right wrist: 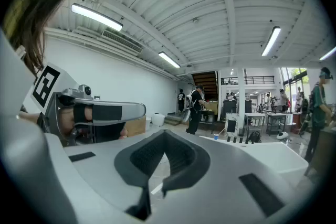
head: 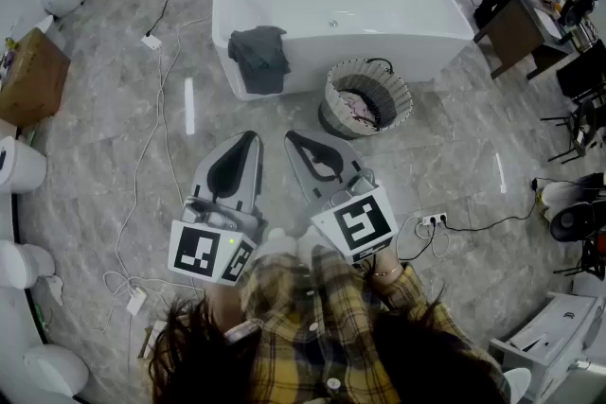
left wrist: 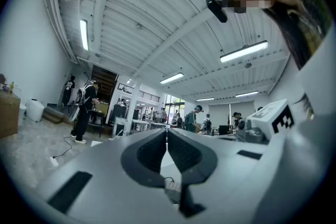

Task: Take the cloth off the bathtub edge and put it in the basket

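Both the left tongs [head: 252, 139] and the right tongs [head: 290, 139] are closed tight on nothing, held level side by side. The grey cloth [head: 258, 58] hangs down over the bathtub edge [head: 398, 35] well ahead, almost in line with the left tongs, the nearer pair; the basket [head: 331, 99] stands just right of it

Head camera looks steeply down; both gripper views face level (sharing the backpacked person [left wrist: 84, 110]).
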